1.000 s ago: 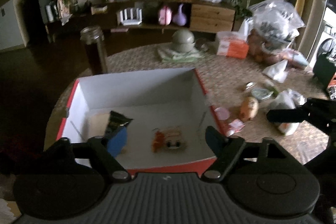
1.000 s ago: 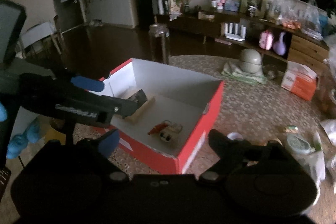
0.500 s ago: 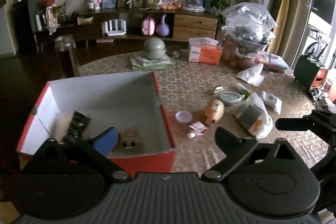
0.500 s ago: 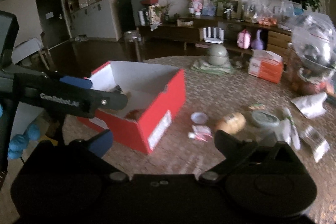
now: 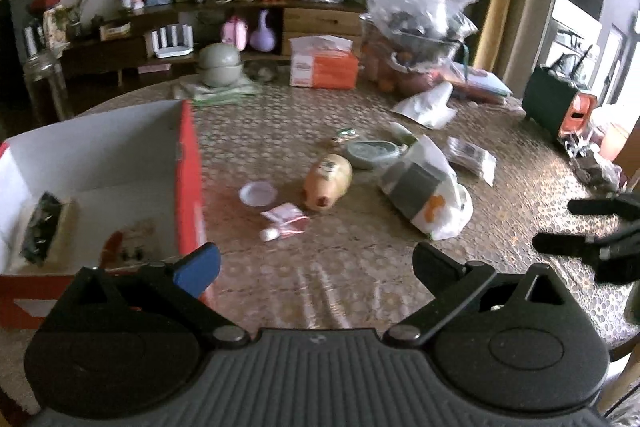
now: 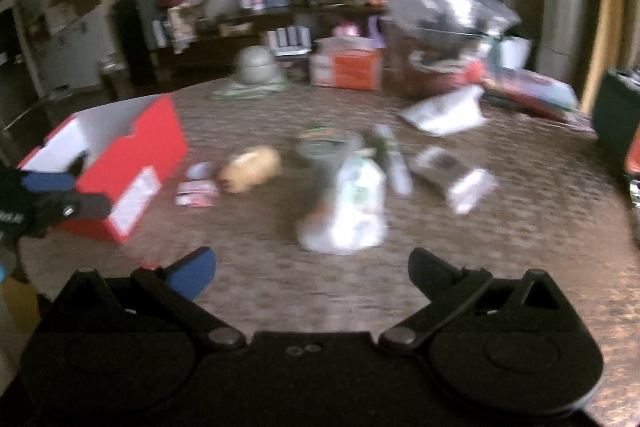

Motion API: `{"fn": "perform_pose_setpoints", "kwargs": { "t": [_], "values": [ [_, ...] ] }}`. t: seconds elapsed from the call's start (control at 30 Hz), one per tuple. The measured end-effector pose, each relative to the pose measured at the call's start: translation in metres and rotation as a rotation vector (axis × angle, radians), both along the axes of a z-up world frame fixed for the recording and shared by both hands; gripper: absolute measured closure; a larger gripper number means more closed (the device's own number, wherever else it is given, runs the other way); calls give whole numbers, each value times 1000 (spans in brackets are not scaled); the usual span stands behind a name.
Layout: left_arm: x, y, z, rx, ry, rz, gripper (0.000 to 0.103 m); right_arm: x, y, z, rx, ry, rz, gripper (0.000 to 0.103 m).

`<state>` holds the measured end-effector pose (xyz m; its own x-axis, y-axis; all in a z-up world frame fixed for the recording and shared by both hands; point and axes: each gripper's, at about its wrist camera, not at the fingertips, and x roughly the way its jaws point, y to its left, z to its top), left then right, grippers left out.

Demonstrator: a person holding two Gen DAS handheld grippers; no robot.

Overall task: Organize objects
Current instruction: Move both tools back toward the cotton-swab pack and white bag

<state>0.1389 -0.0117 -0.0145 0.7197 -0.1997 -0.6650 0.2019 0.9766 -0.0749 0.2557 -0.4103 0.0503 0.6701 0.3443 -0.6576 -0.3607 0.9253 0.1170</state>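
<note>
Both claws hang low over the near edge of the round patterned surface (image 5: 340,267), pointing across it toward the clutter in the middle. The left claw (image 5: 316,263) has its fingers spread wide with nothing between them, and the blue-padded fingertip (image 5: 198,269) sits just off the near right corner of the red box (image 5: 188,163). That box lies ahead and to the left of this claw, its white inside holding a dark packet (image 5: 40,227) and a small pale toy (image 5: 130,243) near the front wall. The right claw (image 6: 312,267) is likewise splayed fully apart and holds nothing; seen from the left claw, its two dark fingers reach in from the far right. Ahead of both claws a bare strip of surface runs from the box's red side wall across to a white plastic bag (image 5: 428,195). Beyond that strip, straight ahead of the left claw, lie a small pink-and-white packet (image 5: 286,219), a white lid (image 5: 258,193) and an orange bottle on its side (image 5: 328,181), all near one another. A grey-green round tin (image 5: 370,153) sits just behind the bottle, touching the bag's edge. Farther off stand an orange tissue box (image 5: 324,65) and a heap of clear bags (image 5: 420,15). The right wrist view is blurred, so small items there are hard to make out.
</note>
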Motion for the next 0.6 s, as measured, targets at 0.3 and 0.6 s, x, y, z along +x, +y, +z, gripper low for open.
{"fn": "perform_pose_setpoints", "kwargs": {
  "t": [0.3, 0.6],
  "values": [
    [30, -66, -16, 36, 31, -63, 0, 47, -61, -8, -65, -7, -126, 0],
    [82, -123, -42, 82, 81, -23, 0, 102, -76, -33, -124, 25, -99, 0]
  ]
}}
